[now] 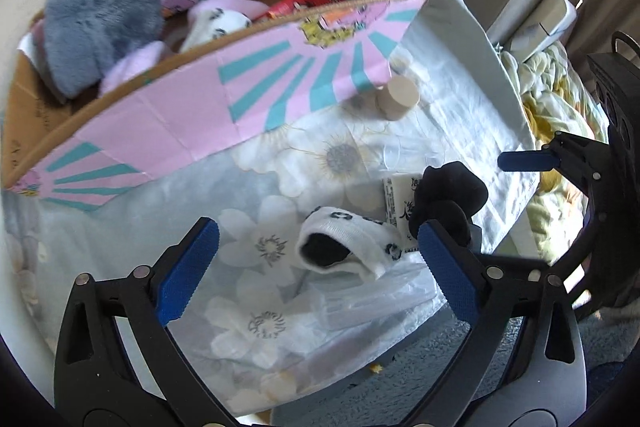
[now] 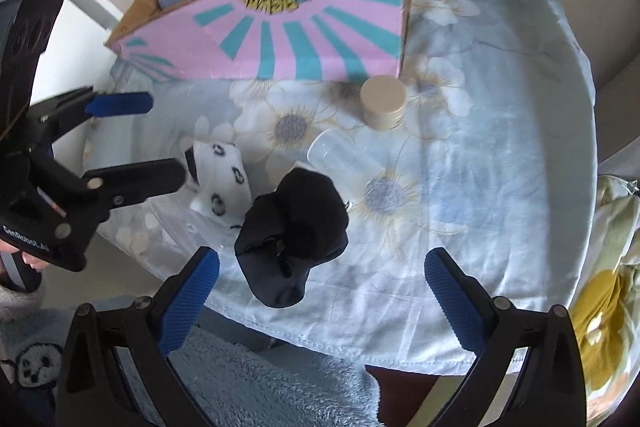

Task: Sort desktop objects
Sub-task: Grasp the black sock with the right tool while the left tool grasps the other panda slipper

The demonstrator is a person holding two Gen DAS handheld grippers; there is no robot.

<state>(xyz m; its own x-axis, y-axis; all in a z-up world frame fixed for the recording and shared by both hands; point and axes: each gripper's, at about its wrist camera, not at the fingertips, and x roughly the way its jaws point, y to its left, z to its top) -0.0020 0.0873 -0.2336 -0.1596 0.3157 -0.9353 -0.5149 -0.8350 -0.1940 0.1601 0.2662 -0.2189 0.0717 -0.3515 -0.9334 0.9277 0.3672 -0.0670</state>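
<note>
The left gripper (image 1: 318, 263) hangs over the counter (image 2: 500, 187), which is draped in a pale blue floral cloth. Its blue-padded fingers (image 1: 188, 267) stand wide apart and hold nothing. A rolled white sock (image 1: 348, 247) with dark markings lies between them, nearer the finger at 3 o'clock, touching neither pad as far as the view shows.

The right gripper (image 2: 322, 297) is likewise spread wide and empty. A bundled black sock (image 2: 292, 239) sits between its fingers (image 2: 454, 299), closer to the one at 9 o'clock, near the counter's front edge.

From the right wrist view, the white sock lies at 10 o'clock from the black one, just beside it. A clear plastic cup (image 2: 340, 159) lies on its side at 1 o'clock from the black sock, and a beige round jar (image 2: 384, 103) stands upright beyond it at 12 o'clock.

At the back of the counter stands a cardboard box (image 2: 280, 39) with pink and teal rays, holding a grey fluffy item (image 1: 96, 35), a pale pink-and-white soft item (image 1: 218, 19) and a red packet (image 1: 308, 1).
</note>
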